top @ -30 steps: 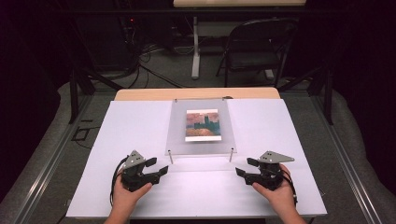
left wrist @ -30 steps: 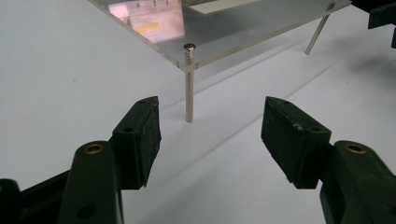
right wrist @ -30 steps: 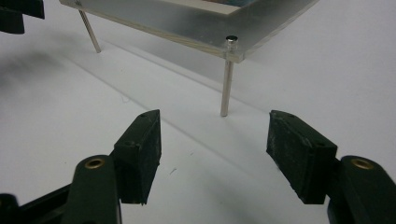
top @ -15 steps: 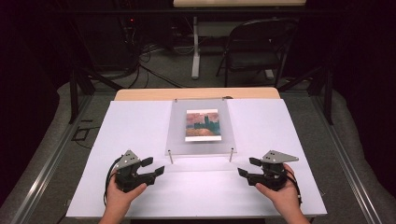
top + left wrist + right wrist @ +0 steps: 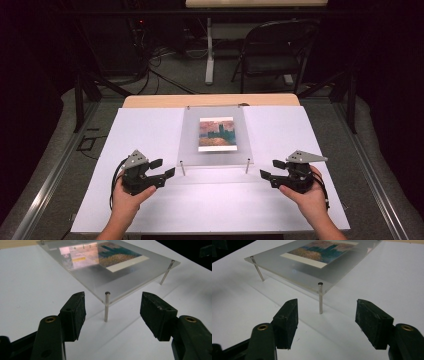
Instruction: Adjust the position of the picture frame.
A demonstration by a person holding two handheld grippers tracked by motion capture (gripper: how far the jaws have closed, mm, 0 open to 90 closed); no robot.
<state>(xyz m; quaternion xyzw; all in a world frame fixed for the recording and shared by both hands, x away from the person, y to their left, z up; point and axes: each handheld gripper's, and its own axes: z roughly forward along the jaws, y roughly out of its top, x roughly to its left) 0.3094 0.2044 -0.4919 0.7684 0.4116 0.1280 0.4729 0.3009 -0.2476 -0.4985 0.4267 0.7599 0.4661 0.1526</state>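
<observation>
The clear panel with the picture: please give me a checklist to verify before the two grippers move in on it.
1. Left gripper open: ok, its jaws stand wide apart in the left gripper view.
2. Right gripper open: ok, jaws wide apart too.
3. Left gripper lined up with the near left leg: ok, the leg stands between the jaws, farther ahead, untouched.
4. Right gripper lined up with the near right leg: ok, same, untouched.
5. Clear panel standing level on its legs: ok, as far as the high view shows.
6. Picture fixed to the panel: cannot tell.
</observation>
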